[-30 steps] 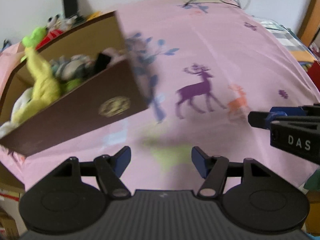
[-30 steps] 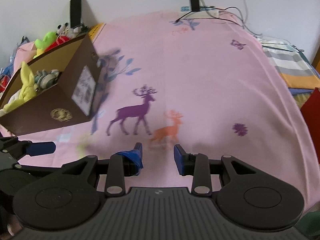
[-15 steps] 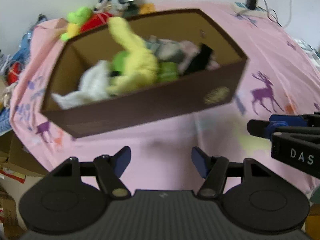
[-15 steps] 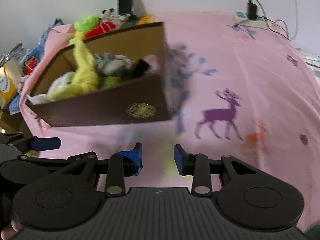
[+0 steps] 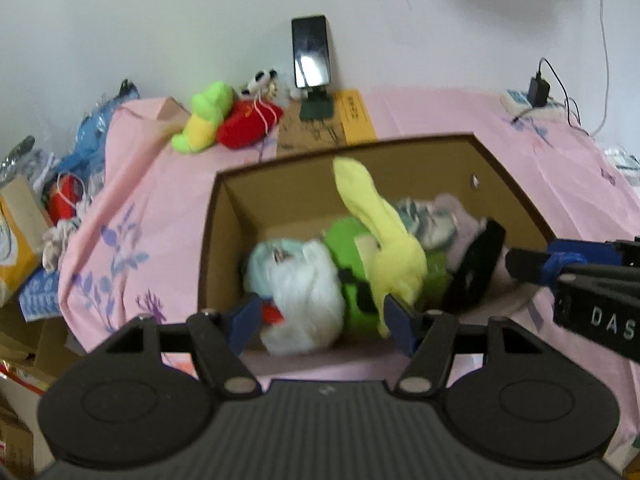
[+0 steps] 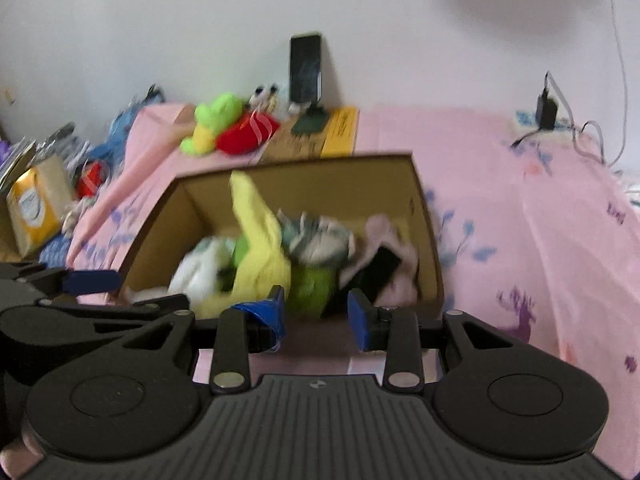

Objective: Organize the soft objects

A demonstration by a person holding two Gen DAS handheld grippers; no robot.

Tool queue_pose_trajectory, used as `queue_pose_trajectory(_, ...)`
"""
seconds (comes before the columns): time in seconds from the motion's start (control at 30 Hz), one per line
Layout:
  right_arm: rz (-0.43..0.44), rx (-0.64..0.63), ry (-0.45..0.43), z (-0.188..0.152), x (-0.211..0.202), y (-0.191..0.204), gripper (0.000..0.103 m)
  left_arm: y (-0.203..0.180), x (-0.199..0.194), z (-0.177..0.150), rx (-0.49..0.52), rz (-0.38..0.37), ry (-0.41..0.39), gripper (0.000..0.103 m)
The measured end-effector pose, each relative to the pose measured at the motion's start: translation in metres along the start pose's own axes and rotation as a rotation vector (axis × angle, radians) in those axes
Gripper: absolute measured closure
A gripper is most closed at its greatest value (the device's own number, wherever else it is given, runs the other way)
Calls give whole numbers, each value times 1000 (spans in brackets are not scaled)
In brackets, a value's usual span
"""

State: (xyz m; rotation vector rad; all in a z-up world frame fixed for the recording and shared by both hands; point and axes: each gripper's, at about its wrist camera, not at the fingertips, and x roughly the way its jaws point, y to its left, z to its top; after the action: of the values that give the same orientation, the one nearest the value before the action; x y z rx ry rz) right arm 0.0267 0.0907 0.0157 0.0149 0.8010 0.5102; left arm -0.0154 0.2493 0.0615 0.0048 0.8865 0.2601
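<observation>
Now the left gripper (image 5: 322, 320) is hanging with its jaws wide apart and nothing between them, just in front of the near wall of the brown box (image 5: 500, 168). The right gripper (image 6: 316, 314) is standing about half open, also empty, at the same near wall. Inside the box the soft toys are lying together — a white plush (image 5: 298, 280), a yellow plush (image 5: 384, 240) standing up, a green one (image 5: 348, 240) under it. The box is resting on the pink bed cover (image 5: 560, 168), toward its left edge. Two more toys, a lime plush (image 5: 204, 116) and a red plush (image 5: 248, 126), are lying at the far edge near the wall. I judge the step is choosing a toy — next, one gripper needs to reach down and close gently on soft fabric.
</observation>
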Motion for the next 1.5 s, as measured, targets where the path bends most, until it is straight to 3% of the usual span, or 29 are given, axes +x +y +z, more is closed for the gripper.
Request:
queue_pose_trajectory(0.13, -46, 21, -43, 14, 13, -2, 85, 8, 12, 17, -19, 14, -24, 37)
queue_pose_trajectory(0.33, -100, 25, -41, 26, 43, -8, 85, 12, 38, 36, -27, 26, -34, 37)
queue_pose_trajectory(0.53, -99, 12, -39, 36, 78, -13, 85, 6, 68, 44, -26, 59, -53, 36)
queue_pose_trajectory(0.97, -67, 20, 33, 42, 133, -25, 85, 7, 124, 47, -72, 102, -14, 36)
queue_pose_trajectory(1.3, -45, 32, 6, 33, 138, -30, 85, 14, 137, 32, -125, 83, -41, 35)
queue_pose_trajectory(1.5, -52, -2, -18, 31, 140, -26, 85, 9, 139, 32, -98, 104, -45, 34)
